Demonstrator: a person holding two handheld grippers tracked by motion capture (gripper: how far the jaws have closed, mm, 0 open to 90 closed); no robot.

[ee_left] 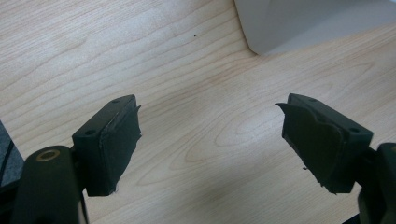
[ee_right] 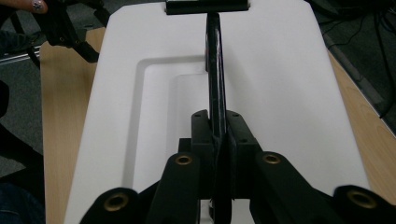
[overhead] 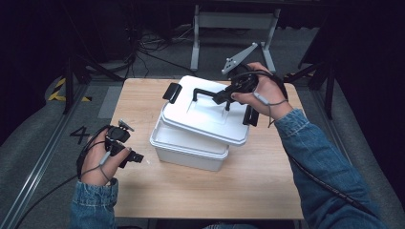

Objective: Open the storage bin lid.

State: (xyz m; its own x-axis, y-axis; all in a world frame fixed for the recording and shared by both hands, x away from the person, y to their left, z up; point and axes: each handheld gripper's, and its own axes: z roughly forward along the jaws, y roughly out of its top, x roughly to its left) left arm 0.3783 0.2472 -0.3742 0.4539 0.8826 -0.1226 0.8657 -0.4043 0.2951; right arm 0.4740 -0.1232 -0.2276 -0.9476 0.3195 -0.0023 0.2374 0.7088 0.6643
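Observation:
A white plastic box (overhead: 188, 152) stands in the middle of the wooden table (overhead: 258, 181). Its white lid (overhead: 205, 114) hangs tilted just above it, shifted toward the far right, with black clips at both ends. My right gripper (overhead: 220, 98) is shut on the lid's black handle (overhead: 203, 91); in the right gripper view the handle (ee_right: 215, 70) runs straight out from between the closed jaws over the lid (ee_right: 280, 93). My left gripper (overhead: 136, 157) rests low at the table's left side, open, with bare wood between its pads (ee_left: 116, 140). A corner of the box (ee_left: 299, 23) shows beyond it.
A grey metal stand (overhead: 234, 21) and cables lie on the floor behind the table. A metal rail (overhead: 43, 157) runs along the floor at the left. Bare tabletop lies in front of the box.

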